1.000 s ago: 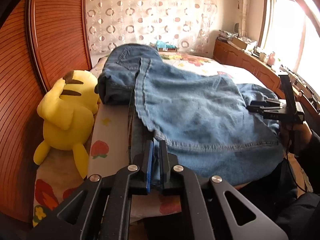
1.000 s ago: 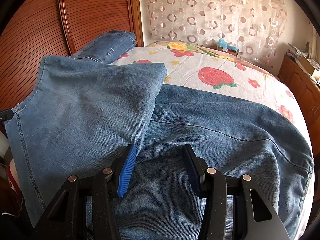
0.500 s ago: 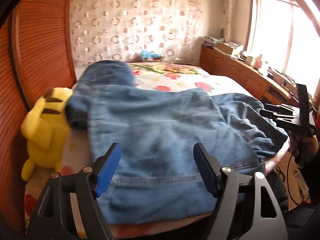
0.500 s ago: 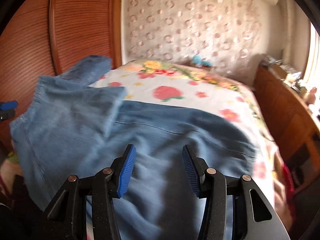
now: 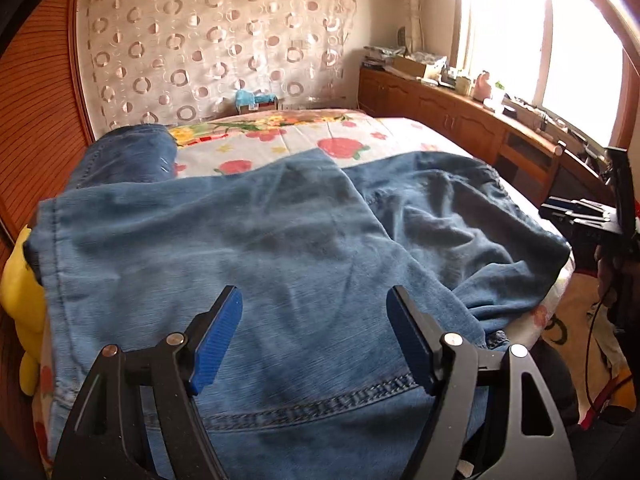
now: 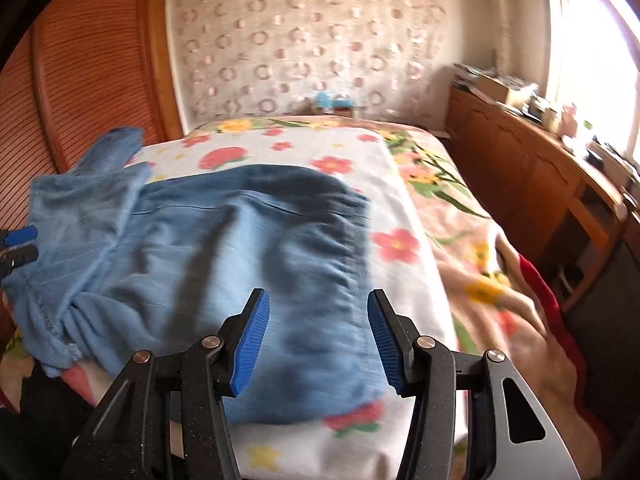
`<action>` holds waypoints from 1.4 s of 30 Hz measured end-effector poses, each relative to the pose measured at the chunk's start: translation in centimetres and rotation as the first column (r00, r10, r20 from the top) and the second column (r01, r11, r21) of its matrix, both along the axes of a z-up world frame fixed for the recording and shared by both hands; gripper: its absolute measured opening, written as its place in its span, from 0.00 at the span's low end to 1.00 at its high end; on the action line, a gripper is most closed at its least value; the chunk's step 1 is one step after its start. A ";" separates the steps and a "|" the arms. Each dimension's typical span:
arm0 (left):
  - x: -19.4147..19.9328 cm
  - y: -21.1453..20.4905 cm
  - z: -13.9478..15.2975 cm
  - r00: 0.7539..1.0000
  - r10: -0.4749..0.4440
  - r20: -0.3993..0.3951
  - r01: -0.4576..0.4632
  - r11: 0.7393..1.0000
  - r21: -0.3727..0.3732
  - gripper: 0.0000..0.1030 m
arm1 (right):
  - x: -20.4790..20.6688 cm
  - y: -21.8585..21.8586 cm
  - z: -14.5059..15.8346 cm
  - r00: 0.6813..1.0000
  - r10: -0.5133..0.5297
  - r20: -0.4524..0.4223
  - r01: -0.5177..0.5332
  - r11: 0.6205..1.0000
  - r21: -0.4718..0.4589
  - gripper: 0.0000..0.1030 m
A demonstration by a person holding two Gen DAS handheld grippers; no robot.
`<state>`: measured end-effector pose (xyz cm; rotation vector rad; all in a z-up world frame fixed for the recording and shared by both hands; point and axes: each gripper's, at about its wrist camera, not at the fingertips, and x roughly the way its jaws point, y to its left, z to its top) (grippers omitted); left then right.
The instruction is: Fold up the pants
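Observation:
Blue denim pants (image 5: 280, 248) lie folded over on the flowered bed (image 5: 328, 140), one leg layer on top of the other, a hem seam toward me. My left gripper (image 5: 314, 340) is open and empty just above the near part of the pants. My right gripper (image 6: 316, 336) is open and empty above the other end of the pants (image 6: 248, 248), near the bed's front edge. The right gripper also shows at the right edge of the left wrist view (image 5: 576, 216). The left fingertips (image 6: 20, 244) show at the left edge of the right wrist view.
A yellow plush toy (image 5: 20, 300) sits at the left beside a wooden headboard (image 5: 36, 112). A wooden cabinet (image 5: 460, 112) with clutter runs along the window side. A patterned curtain (image 5: 220, 48) hangs behind the bed. A blanket (image 6: 500, 280) drapes off the bed's right side.
My left gripper let go of the pants' hem and opened wide. Both grippers pulled back and up from the denim. The right wrist view swung to the right.

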<state>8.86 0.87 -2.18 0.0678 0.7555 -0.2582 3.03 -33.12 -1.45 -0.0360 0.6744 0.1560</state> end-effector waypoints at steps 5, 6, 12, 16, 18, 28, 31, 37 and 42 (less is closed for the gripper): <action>0.5 -0.6 -1.3 0.999 -0.003 -0.038 0.003 1.000 -0.005 0.73 | 0.0 -0.6 -0.1 1.000 -0.015 -0.010 0.015 1.000 0.008 0.52; 0.6 -0.7 -1.6 0.999 -0.002 -0.043 0.002 1.000 -0.006 0.73 | -0.1 -0.8 -0.1 1.000 -0.017 -0.009 0.017 1.000 0.007 0.52; 0.8 -0.4 -2.7 0.998 0.008 -0.065 -0.010 1.000 -0.024 0.73 | 0.3 -0.4 -0.5 1.000 -0.004 -0.019 0.004 1.000 -0.005 0.52; 0.7 -0.3 -2.9 0.998 0.007 -0.063 -0.009 0.999 -0.033 0.74 | 0.5 -1.0 -1.0 0.999 -0.008 -0.032 0.007 1.000 -0.020 0.51; 0.7 -0.3 -2.9 0.998 0.008 -0.064 -0.010 0.999 -0.032 0.74 | 0.7 -1.3 -1.1 0.999 -0.005 -0.049 0.005 1.000 -0.009 0.51; 0.7 -0.1 -3.1 0.998 0.008 -0.062 -0.011 0.999 -0.040 0.74 | 0.6 -1.0 -1.9 0.993 0.022 -0.117 -0.024 1.000 -0.015 0.51; 0.7 -0.1 -2.9 0.998 0.005 -0.061 -0.007 0.999 -0.032 0.74 | 0.8 -0.7 -1.8 0.992 0.030 -0.119 -0.035 0.998 -0.043 0.51; 0.8 -0.2 -2.8 0.998 0.012 -0.063 -0.014 0.999 -0.034 0.75 | 0.8 -0.6 -1.6 0.991 0.066 -0.116 -0.069 0.997 -0.021 0.21; 0.2 0.3 -1.3 0.999 0.024 -0.043 -0.027 0.997 -0.078 0.75 | 0.8 0.0 0.1 0.988 0.131 -0.081 -0.127 0.991 0.050 0.13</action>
